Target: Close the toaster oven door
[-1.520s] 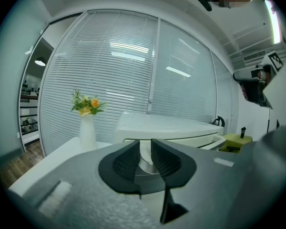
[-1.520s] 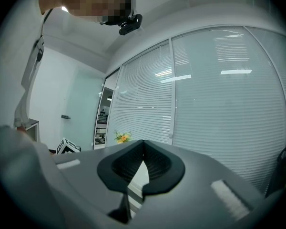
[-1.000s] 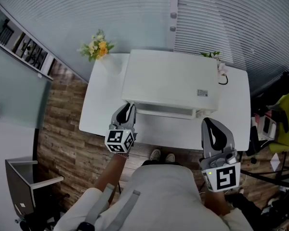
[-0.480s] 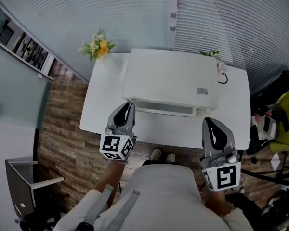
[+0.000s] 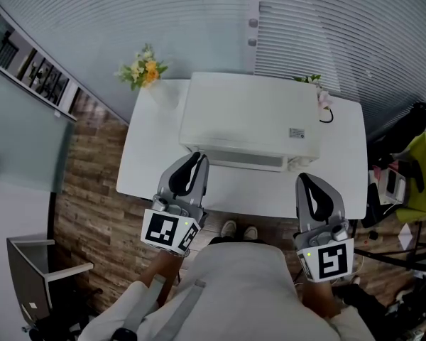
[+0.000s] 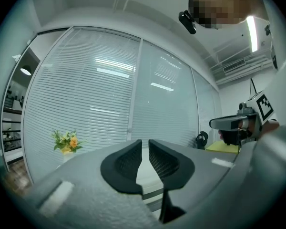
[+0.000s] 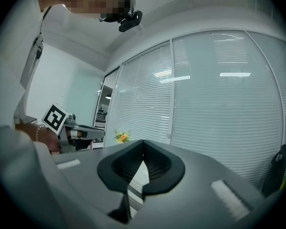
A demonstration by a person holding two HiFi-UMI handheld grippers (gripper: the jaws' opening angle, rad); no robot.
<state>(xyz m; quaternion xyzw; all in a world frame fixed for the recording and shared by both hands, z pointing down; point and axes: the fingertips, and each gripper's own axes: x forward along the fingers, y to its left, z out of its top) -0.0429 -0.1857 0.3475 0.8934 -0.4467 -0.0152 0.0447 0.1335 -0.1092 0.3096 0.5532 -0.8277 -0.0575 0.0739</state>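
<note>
Your left gripper [image 6: 145, 148]: jaws closing, narrow gap left, nothing between them. Your right gripper [image 7: 143, 146]: jaws together, empty. Toaster oven [image 5: 252, 119] sits on the white table [image 5: 148, 158], just ahead of both grippers.

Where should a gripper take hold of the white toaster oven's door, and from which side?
Grip the white toaster oven's door by its long front ledge, likely the handle, from the person's side: it runs across the front face. The left gripper, empty with jaws closing, is nearest.

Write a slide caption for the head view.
White toaster oven on a white table, yellow flowers at its far left corner.
</note>
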